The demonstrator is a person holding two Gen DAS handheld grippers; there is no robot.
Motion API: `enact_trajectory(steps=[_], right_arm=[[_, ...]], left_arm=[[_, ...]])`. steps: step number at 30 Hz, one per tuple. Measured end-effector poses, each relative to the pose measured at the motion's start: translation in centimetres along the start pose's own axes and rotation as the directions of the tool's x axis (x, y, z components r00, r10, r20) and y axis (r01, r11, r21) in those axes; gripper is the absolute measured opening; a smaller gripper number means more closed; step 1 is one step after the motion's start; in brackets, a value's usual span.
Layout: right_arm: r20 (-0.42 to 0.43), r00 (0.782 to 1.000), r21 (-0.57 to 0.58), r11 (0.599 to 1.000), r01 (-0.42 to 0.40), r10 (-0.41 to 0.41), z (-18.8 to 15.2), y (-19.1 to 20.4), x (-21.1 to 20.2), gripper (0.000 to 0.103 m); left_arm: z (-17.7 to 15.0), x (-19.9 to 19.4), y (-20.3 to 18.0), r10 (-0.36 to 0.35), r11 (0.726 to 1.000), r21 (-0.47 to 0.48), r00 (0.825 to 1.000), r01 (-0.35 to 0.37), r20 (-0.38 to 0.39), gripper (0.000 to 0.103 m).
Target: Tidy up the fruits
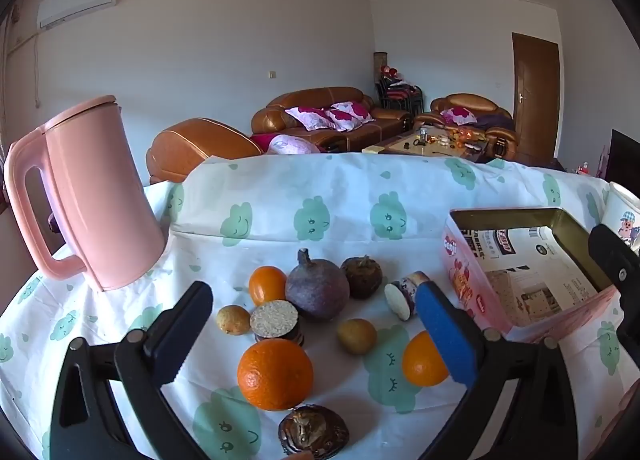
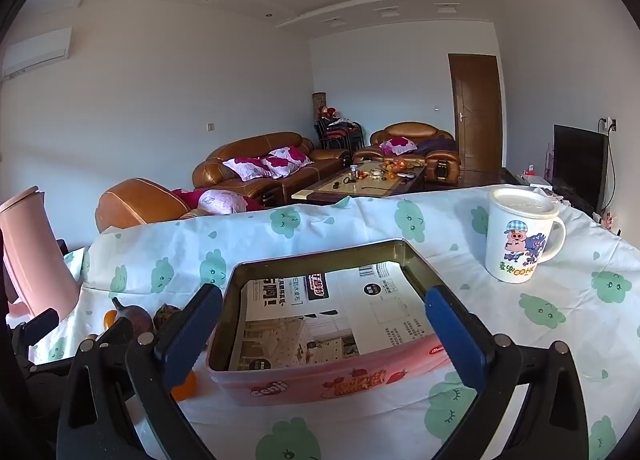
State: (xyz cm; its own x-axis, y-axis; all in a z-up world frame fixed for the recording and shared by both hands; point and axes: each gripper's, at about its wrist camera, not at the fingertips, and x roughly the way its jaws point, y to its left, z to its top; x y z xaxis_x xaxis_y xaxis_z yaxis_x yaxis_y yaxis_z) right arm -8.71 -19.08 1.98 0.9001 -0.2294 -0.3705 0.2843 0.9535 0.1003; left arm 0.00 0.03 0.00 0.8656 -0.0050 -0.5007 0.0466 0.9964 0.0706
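My left tongs (image 1: pixel 312 324) gape wide, empty, over the fruits (image 1: pixel 316 292) clustered mid-desk (oranges, a pomegranate). My right tongs (image 2: pixel 324 328) hang open too, over the pink tin (image 2: pixel 320 376) beside them.

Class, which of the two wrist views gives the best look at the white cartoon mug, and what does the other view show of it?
The right wrist view: the white cartoon mug stands whole there, lid, handle and pig picture clear, right of the tin. The left wrist view catches only a sliver at its right edge.
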Motion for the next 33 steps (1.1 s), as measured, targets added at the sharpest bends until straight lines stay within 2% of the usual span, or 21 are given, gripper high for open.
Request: enact_trajectory(steps=[33], right_arm=[[-0.001, 1.000, -0.008, 1.000, 0.002, -0.002, -0.12, 0.15, 0.12, 0.102]], left_arm=[[-0.16, -0.40, -0.12, -0.021, 1.000, -0.011, 1.000, 0.021, 0.006, 0.103]])
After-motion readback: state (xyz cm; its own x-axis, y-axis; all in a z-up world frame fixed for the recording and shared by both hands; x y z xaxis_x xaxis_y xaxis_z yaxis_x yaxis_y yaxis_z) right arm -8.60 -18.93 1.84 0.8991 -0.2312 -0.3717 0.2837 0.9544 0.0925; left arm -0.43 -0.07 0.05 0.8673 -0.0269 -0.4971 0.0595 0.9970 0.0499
